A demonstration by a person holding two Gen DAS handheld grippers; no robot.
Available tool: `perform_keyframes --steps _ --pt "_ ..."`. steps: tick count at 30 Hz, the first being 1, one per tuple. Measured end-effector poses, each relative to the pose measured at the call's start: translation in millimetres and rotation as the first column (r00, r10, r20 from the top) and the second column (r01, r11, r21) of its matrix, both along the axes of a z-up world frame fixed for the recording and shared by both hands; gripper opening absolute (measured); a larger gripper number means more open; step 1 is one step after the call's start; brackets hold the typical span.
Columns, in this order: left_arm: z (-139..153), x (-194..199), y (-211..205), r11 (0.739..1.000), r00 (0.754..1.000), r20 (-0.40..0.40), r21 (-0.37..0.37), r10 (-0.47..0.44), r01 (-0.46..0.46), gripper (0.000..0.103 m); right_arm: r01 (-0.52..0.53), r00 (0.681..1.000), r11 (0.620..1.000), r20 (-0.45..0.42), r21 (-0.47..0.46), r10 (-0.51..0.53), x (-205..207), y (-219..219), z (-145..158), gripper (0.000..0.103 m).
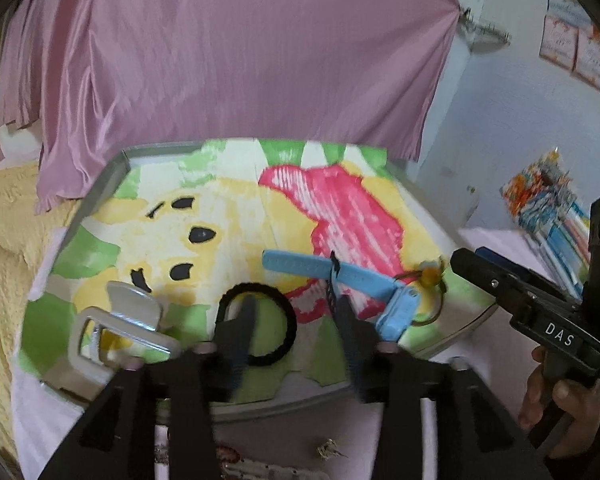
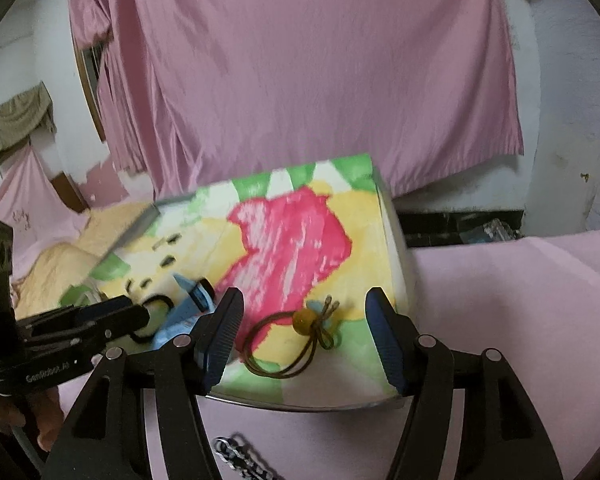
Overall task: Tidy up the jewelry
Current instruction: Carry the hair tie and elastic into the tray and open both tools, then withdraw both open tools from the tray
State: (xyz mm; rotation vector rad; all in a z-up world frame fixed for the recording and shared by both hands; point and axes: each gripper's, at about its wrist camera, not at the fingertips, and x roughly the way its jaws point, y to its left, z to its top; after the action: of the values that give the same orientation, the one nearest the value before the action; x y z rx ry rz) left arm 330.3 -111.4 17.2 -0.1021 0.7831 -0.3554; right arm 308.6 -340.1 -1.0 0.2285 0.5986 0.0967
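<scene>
Four small pieces lie on the cartoon-printed tray lid (image 1: 204,208): a black elastic hair ring (image 1: 260,320), a blue plastic watch (image 1: 332,276), a brown cord tie with an amber bead (image 2: 300,332) and a silver metal clip (image 1: 128,324). Each gripper, left gripper (image 1: 292,320) and right gripper (image 2: 304,336), hangs part-open and empty over one piece (likely lining up a pick).

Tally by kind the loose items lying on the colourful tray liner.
Hair ties: 2, black hair tie and brown beaded hair tie
Watches: 1, blue watch
Hair clips: 1, silver hair clip
Total: 4
</scene>
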Motion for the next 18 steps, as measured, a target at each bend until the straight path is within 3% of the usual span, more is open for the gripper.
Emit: perform_keyframes --steps 1,5,7,10,13,18 --pt "3.4 -4.1 2.8 1.0 1.0 0.018 -0.014 0.01 -0.01 0.057 0.001 1.0 1.0 0.011 -0.001 -0.001 -2.2 0.4 2.0 0.059" --pt "17.1 -21.2 13.0 0.998 0.995 0.085 -0.045 0.05 -0.046 0.065 0.012 0.995 1.0 0.095 -0.007 -0.012 -23.1 2.5 14.2 0.079" --pt "22.1 -29.5 18.0 0.996 0.991 0.111 -0.054 0.074 -0.068 0.082 0.015 0.991 1.0 0.134 -0.009 -0.014 -35.1 2.9 19.9 0.083" --pt "30.7 -47.9 28.5 0.991 0.979 0.166 -0.084 0.121 -0.108 0.094 0.023 0.982 1.0 0.185 -0.01 -0.021 -53.8 4.4 26.6 0.096" --pt "35.2 -65.1 36.8 0.983 0.962 0.213 -0.101 0.169 -0.15 0.101 0.022 0.969 1.0 0.247 -0.005 -0.02 -76.8 7.2 32.1 0.097" --pt "38.8 -99.0 48.0 0.976 0.929 0.301 -0.097 0.216 -0.195 0.102 0.021 0.952 1.0 0.305 0.006 -0.022 -110.3 12.7 35.4 0.099"
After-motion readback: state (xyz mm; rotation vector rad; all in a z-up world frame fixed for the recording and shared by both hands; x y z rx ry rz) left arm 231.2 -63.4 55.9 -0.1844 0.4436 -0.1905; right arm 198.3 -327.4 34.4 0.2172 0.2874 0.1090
